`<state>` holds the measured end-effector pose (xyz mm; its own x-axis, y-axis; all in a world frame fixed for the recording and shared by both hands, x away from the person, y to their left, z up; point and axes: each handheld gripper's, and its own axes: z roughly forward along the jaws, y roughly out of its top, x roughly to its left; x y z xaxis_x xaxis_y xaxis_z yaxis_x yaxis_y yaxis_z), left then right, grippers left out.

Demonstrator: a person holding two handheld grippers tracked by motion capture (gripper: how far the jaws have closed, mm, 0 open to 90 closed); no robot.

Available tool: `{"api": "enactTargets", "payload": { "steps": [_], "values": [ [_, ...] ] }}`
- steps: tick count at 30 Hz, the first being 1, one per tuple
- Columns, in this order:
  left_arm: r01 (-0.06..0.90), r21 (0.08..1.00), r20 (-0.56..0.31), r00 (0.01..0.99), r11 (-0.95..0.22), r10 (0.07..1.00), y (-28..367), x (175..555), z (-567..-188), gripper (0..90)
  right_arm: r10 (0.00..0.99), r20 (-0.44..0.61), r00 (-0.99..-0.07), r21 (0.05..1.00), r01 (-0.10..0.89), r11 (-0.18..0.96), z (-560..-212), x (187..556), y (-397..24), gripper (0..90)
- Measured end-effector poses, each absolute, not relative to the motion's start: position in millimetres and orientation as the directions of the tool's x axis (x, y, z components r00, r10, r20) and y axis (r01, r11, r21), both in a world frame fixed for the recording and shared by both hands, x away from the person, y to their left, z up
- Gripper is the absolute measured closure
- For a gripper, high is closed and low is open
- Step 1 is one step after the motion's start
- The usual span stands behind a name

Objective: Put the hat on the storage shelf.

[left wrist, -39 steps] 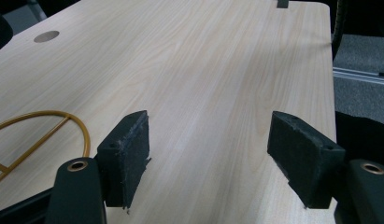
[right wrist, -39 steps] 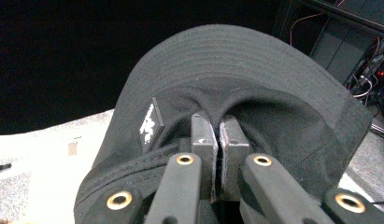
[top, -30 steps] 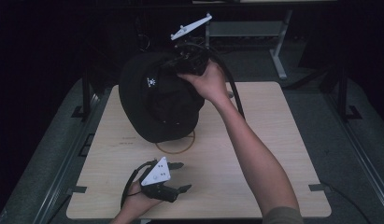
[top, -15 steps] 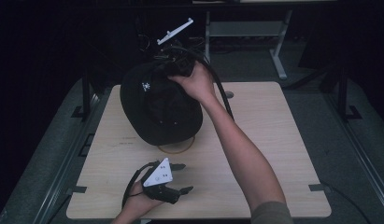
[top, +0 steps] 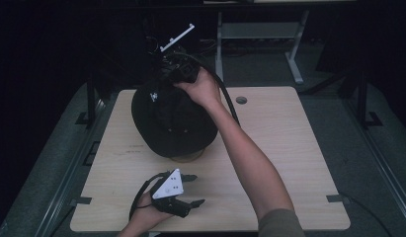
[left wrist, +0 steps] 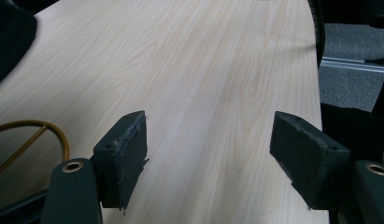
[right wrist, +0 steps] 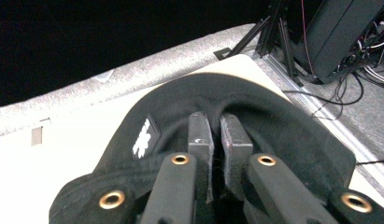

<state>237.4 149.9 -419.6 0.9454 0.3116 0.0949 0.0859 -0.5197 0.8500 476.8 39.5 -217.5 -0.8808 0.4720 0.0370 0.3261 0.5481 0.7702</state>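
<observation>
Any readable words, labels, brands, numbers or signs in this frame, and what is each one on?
No readable words or numbers.
Black hat: a small white flower-like emblem on a patch, a sign without letters.
Table: a faint dark mark near the hat, too small and blurred to read.

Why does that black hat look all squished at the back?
The right gripper pinches the black hat's brim, so the cloth bunches around its pads. The hat sits tilted over a yellow wire stand on the table.
</observation>
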Motion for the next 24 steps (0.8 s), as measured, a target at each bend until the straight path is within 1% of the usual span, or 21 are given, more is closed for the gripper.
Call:
{"api": "enactTargets", "payload": {
  "steps": [1,2,5,7,9,11,12,13,14,15,16,17,18,21,23,24],
  "values": [
    [0.086,0.85,0.095,0.945,-0.52,0.312,150,237,-420,26.9,0.47,0.036,-0.882,0.775,0.322,0.544,-217,477,40,77.5],
    [0.086,0.85,0.096,0.945,-0.52,0.313,150,237,-420,26.9,0.47,0.036,-0.882,0.775,0.322,0.544,-217,477,40,77.5],
    [0.087,0.849,0.097,0.944,-0.521,0.317,152,237,-419,26.9,0.48,0.022,-0.877,0.765,0.324,0.556,-218,475,41,73.5],
    [0.086,0.848,0.101,0.943,-0.523,0.318,152,236,-419,26.9,0.486,0.031,-0.873,0.771,0.331,0.545,-219,474,37,67.7],
    [0.081,0.846,0.107,0.943,-0.527,0.316,153,235,-419,26.9,0.484,0.04,-0.874,0.791,0.324,0.52,-219,474,29,64.7],
    [0.084,0.847,0.105,0.942,-0.525,0.319,153,235,-419,26.8,0.49,0.046,-0.871,0.809,0.32,0.493,-219,470,14,56.8],
    [0.084,0.847,0.105,0.942,-0.525,0.319,153,235,-419,26.6,0.49,0.046,-0.871,0.809,0.32,0.493,-219,470,14,56.8],
    [0.087,0.845,0.104,0.941,-0.528,0.321,154,235,-419,26.5,0.496,0.064,-0.866,0.826,0.325,0.461,-218,466,4,53.9],
    [0.081,0.843,0.111,0.941,-0.531,0.321,154,236,-419,26.5,0.496,0.064,-0.866,0.826,0.325,0.461,-218,466,4,53.9],
    [0.08,0.844,0.113,0.94,-0.531,0.321,155,236,-419,26.5,0.491,0.064,-0.869,0.843,0.31,0.439,-219,463,-7,50.6],
    [0.082,0.845,0.112,0.939,-0.529,0.324,155,237,-419,26.4,0.494,0.076,-0.866,0.846,0.318,0.428,-219,460,-13,48.8],
    [0.087,0.847,0.107,0.939,-0.525,0.328,155,237,-419,26.4,0.494,0.076,-0.866,0.846,0.318,0.428,-219,460,-13,48.8],
    [0.097,0.853,0.096,0.937,-0.513,0.337,156,238,-419,26.1,0.497,0.081,-0.864,0.854,0.317,0.412,-221,457,-23,46.5],
    [0.103,0.855,0.091,0.935,-0.509,0.342,157,238,-419,25.7,0.505,0.088,-0.859,0.862,0.32,0.393,-224,453,-36,42.5],
    [0.109,0.856,0.088,0.932,-0.505,0.35,158,238,-419,25.7,0.505,0.095,-0.858,0.866,0.321,0.383,-225,451,-43,41.8],
    [0.11,0.858,0.087,0.932,-0.502,0.353,159,239,-419,25.5,0.508,0.097,-0.856,0.876,0.316,0.365,-227,449,-53,39.3]
  ]
}}
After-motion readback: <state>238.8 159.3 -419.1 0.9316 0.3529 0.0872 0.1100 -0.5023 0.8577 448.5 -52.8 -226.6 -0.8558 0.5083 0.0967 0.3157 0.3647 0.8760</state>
